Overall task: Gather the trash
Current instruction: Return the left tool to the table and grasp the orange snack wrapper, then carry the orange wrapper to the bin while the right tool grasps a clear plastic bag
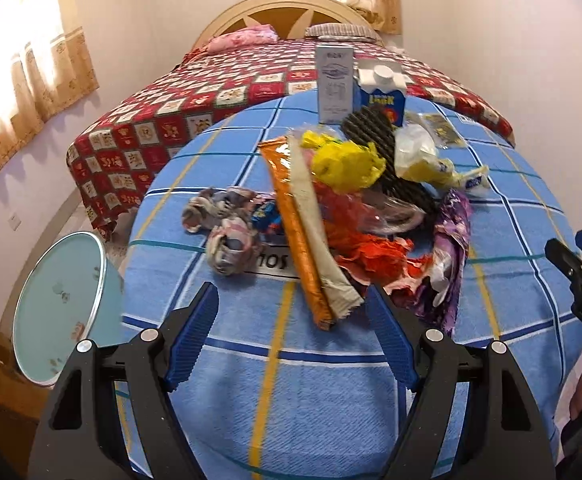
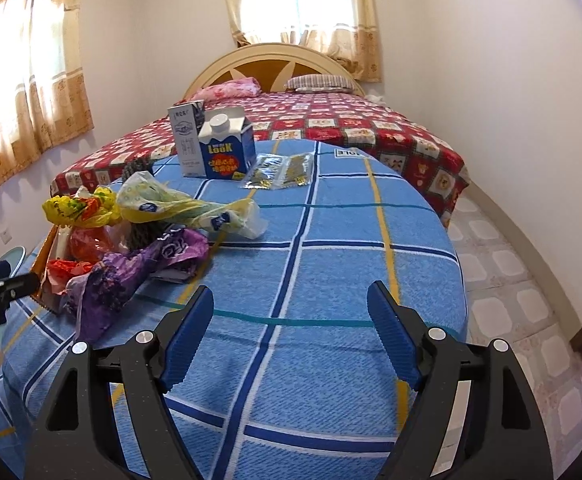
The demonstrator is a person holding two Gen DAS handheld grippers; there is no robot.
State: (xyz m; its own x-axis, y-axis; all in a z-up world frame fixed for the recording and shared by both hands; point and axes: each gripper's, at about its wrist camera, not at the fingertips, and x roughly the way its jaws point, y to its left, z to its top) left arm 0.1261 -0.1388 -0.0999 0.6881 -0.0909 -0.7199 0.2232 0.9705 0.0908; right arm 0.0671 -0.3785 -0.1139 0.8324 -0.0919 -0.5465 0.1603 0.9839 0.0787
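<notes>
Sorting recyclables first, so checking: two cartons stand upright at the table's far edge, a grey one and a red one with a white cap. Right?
Not quite. The capped carton is blue, not red; the right wrist view shows its blue sides and white cap plainly. The rest holds: it stands upright beside the grey carton at the far edge of the table.

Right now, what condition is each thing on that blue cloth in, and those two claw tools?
Left gripper: open, empty.
Right gripper: open, empty.
Blue carton: upright, cap on.
Grey carton: upright, beside the blue one.
Orange wrapper: lying flat, long.
Yellow bag: crumpled.
Purple wrapper: crumpled.
Clear sachets: lying flat.
Bin: beside the table, no trash visible inside.
</notes>
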